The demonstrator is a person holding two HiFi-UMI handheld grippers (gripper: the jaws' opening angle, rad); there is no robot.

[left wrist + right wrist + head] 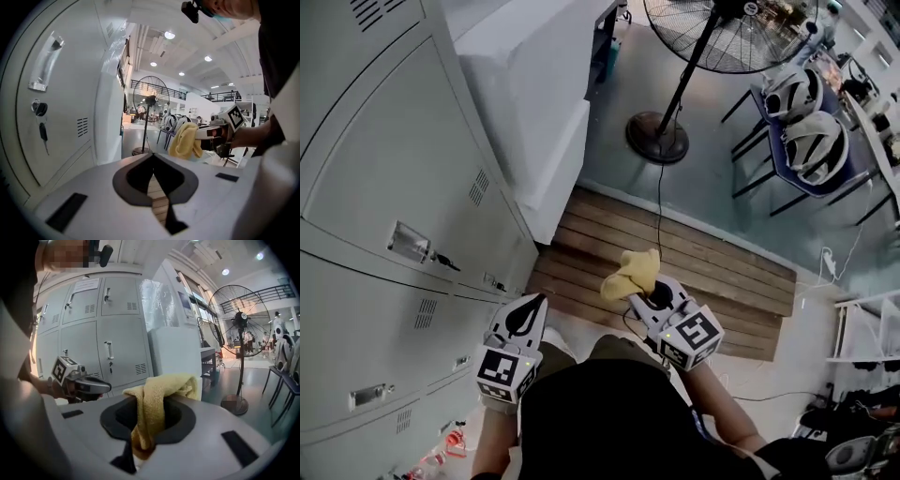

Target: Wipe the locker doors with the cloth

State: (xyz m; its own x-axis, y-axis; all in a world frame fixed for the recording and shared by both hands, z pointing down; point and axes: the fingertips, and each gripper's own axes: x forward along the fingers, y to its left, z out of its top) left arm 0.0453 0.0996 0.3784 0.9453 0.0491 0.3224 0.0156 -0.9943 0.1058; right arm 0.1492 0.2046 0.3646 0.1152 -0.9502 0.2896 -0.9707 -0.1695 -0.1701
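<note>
Beside the locker doors (384,187), right gripper (647,289) clamps the cloth (630,270), left gripper (526,317) closed and empty; pre-wipe, probably next: press cloth onto a door.

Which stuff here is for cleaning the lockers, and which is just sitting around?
For the job: yellow cloth, held in the right gripper; locker doors.
Just lying about: big fan; chairs; wooden boards on the floor.
</note>
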